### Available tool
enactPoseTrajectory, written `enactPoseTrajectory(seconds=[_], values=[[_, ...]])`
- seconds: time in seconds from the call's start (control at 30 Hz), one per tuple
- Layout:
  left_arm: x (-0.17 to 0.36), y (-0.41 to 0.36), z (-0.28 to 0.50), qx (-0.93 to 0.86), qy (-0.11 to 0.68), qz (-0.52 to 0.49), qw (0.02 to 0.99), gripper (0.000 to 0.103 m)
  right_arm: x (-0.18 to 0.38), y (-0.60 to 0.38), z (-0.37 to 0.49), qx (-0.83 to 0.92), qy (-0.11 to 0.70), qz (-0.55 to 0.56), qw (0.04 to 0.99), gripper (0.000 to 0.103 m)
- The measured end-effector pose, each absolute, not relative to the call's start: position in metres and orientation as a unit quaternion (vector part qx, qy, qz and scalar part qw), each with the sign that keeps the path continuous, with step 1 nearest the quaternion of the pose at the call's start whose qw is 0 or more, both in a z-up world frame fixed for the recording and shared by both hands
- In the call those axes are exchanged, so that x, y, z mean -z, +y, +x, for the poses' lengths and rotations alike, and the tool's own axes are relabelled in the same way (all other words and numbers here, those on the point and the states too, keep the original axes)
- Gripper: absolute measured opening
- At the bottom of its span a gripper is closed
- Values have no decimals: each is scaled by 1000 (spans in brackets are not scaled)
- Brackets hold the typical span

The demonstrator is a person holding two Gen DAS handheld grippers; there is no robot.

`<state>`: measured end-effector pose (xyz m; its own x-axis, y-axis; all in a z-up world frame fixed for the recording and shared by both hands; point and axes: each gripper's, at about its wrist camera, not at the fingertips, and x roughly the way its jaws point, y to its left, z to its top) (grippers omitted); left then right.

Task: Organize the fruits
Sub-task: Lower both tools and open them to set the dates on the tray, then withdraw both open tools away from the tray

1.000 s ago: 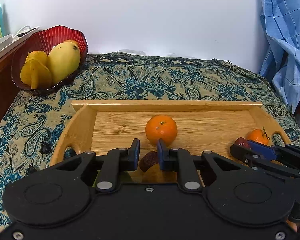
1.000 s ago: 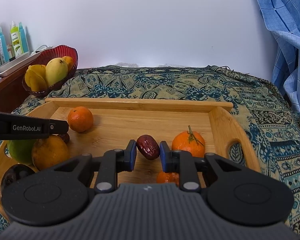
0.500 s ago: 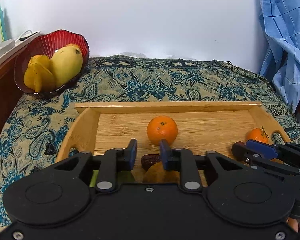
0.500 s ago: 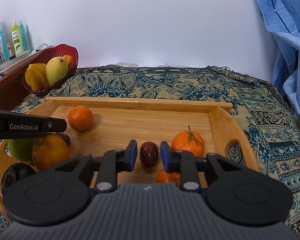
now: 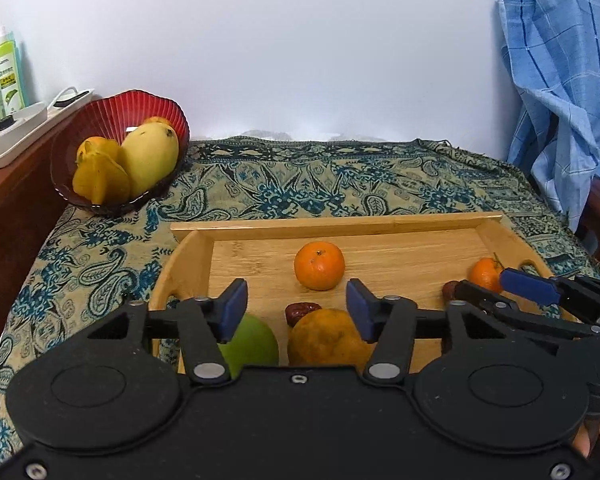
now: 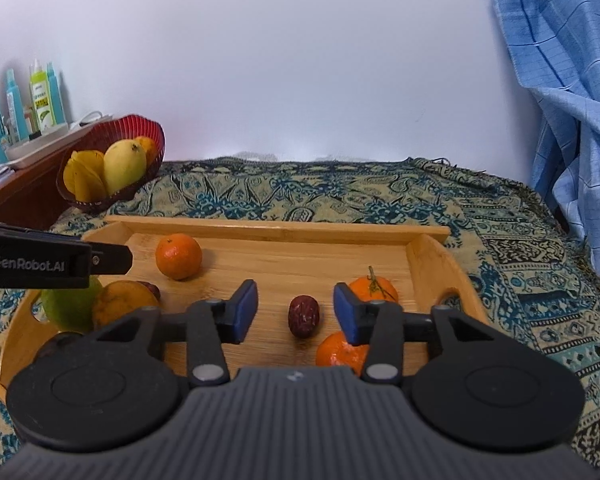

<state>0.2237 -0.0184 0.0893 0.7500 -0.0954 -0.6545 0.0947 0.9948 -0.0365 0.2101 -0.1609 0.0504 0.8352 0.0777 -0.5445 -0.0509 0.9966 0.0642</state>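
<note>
My left gripper [image 5: 296,310] and right gripper [image 6: 295,311] tilt down over the wooden tray [image 6: 284,232], jaws opening; each has a red date [image 6: 303,316] lying free beneath it.

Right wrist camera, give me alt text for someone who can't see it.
The right gripper, jaws opening, hovers over a dark red date lying free on a wooden tray, with tangerines beside it. An orange, a green fruit and a yellow fruit sit further left, under the left gripper's finger. A red fruit bowl stands on the patterned cloth behind.
</note>
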Motion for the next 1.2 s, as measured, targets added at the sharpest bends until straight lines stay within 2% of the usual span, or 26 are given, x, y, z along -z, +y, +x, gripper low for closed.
enactPoseTrajectory(seconds=[0.33,0.6,0.7,0.87,1.2], values=[[-98,-13,178,53,330,1,942,80,-62,-169,167,-29,259,33,965,88],[-92,-11,137,50,320,3,946,91,-60,-173,133,-16,244,42,969,91],[-89,-10,123,49,316,4,947,92,-58,-174,119,-16,240,48,969,92],[-84,-7,102,50,316,-3,947,94,-56,-171,95,-15,214,29,976,103],[-70,-3,69,45,318,4,947,97,-42,-165,58,-16,218,10,976,103]])
